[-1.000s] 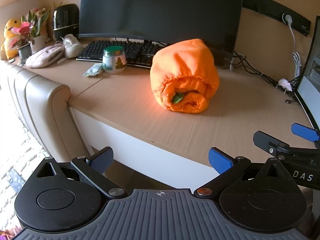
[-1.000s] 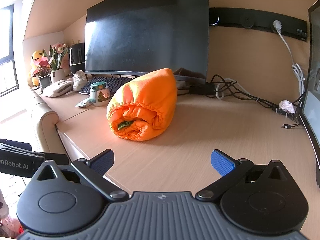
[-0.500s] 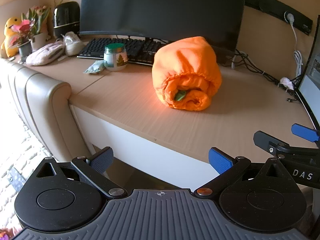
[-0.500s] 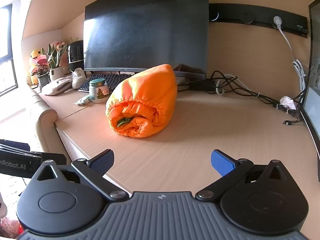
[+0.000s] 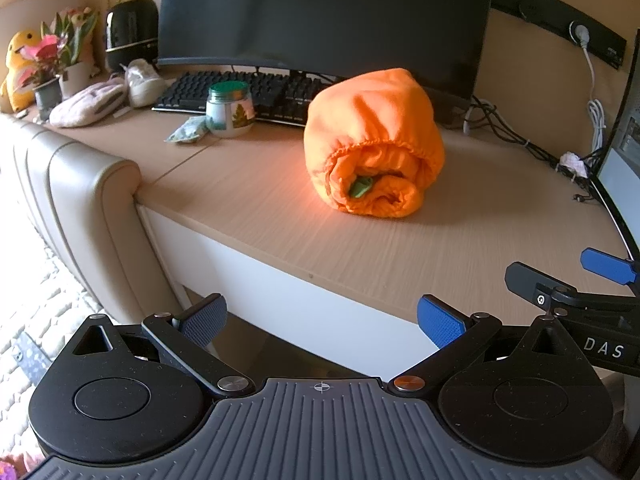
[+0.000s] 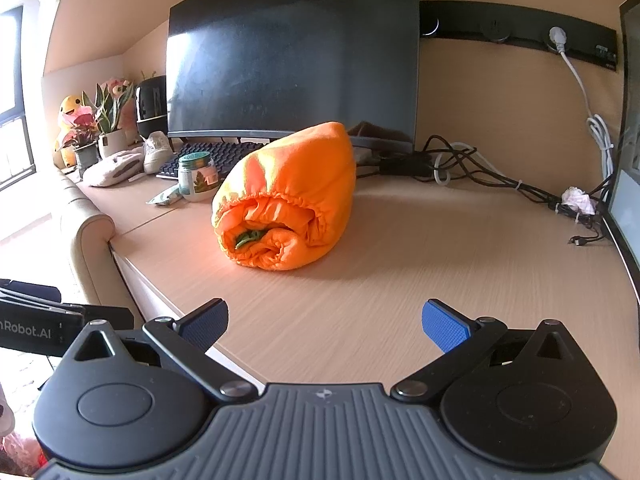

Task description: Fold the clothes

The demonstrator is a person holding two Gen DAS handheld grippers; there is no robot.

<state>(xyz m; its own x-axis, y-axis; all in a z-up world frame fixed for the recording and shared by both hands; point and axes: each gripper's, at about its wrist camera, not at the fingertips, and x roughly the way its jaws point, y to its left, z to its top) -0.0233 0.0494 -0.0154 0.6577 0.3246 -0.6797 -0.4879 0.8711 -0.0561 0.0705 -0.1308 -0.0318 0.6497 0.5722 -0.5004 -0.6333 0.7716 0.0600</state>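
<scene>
Nearest the camera, the left tool (image 5: 320,318) hangs off the front edge of the bench (image 5: 280,216) with its blue-padded fingers (image 5: 440,320) spread wide and nothing between them; the right tool (image 6: 325,322) sits just over the bench edge, likewise released and empty, and shows at the right margin of the left wrist view. Well ahead of both, on the bare wood, lies the orange garment (image 5: 374,144), rolled into a fat bundle with its gathered open end turned toward the tools and a bit of green, perhaps a label or lining, tucked in the middle. Left of it and further back stand a green-lidded jar (image 5: 229,109) and a small crumpled packet (image 5: 188,135). Behind those, a black keyboard (image 5: 240,92) lies under a dark monitor (image 5: 320,20), with potted plants (image 5: 60,60) at the far left and cables (image 6: 500,176) trailing along the wall at right.
</scene>
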